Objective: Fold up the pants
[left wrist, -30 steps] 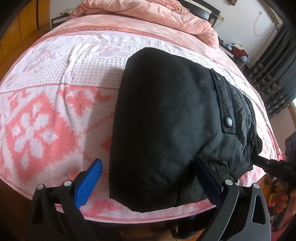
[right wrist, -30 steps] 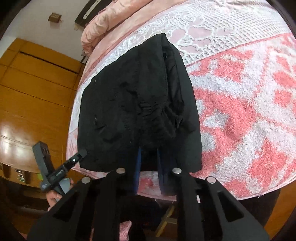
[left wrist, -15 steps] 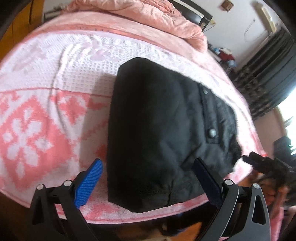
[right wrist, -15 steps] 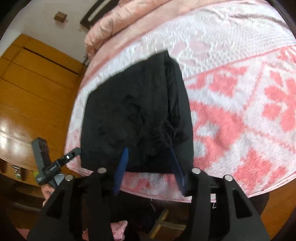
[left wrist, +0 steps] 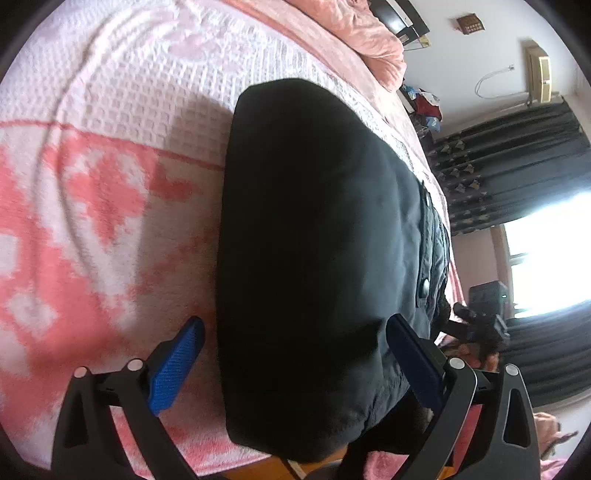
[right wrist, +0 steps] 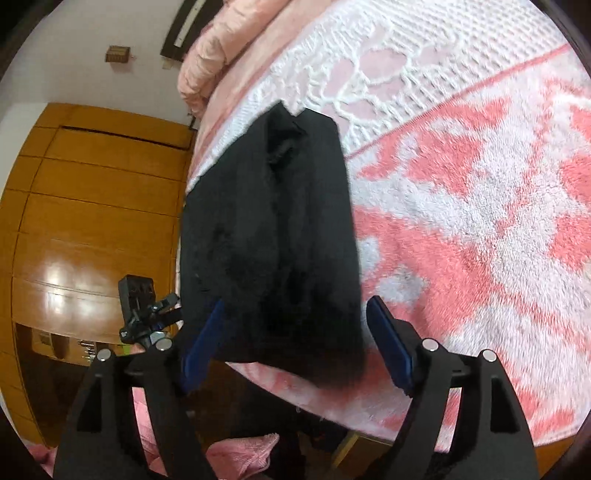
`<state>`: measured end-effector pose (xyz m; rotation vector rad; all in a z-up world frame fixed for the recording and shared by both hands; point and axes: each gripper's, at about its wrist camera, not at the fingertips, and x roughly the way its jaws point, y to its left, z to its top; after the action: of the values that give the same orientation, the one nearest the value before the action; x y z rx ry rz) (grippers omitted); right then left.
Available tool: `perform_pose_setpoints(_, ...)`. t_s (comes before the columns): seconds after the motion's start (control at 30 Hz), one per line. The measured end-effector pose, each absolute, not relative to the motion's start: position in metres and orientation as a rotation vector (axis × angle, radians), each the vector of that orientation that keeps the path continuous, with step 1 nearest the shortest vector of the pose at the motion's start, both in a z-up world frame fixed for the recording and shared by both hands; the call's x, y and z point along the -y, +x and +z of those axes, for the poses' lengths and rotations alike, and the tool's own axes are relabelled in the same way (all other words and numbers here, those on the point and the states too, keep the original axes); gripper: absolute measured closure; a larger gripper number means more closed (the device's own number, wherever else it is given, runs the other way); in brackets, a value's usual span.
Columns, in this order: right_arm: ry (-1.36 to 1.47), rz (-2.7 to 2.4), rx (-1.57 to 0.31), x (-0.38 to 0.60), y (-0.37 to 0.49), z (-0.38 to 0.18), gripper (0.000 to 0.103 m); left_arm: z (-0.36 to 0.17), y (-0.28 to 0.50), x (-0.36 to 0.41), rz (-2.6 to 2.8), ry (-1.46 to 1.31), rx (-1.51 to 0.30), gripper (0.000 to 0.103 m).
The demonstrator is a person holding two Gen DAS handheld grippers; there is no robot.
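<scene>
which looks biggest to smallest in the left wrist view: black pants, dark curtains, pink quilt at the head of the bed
1. black pants, filling the middle of the frame, though closest to the camera
2. dark curtains
3. pink quilt, farthest away and cut by the frame edge

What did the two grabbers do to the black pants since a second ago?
The right gripper let go: a second ago it was pinched on the near edge of the black pants, and now its jaws stand wide apart around that end. The left gripper was open all along, only shifting a little. The pants stayed folded in a bundle on the pink and white blanket.
</scene>
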<state>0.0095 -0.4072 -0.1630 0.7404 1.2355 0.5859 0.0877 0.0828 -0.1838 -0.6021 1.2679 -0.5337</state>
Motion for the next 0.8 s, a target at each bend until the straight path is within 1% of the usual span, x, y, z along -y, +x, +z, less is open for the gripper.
perform_pose_setpoints(0.17, 0.782, 0.607, -1.281, 0.408, 0.019, -0.177, 0.023, -0.196, 0.097, -0.079, -0.595, -0.653, -1.295, 0.004)
perform_pose_setpoints(0.4, 0.803, 0.660, -1.295, 0.405, 0.027, -0.183, 0.023, -0.209, 0.111, -0.066, -0.629, -0.657, -1.340, 0.004)
perform_pose_setpoints(0.8, 0.845, 0.752, -1.298, 0.393, 0.052, -0.197, 0.022, -0.214, 0.106, -0.052, -0.631, -0.659, -1.384, 0.003)
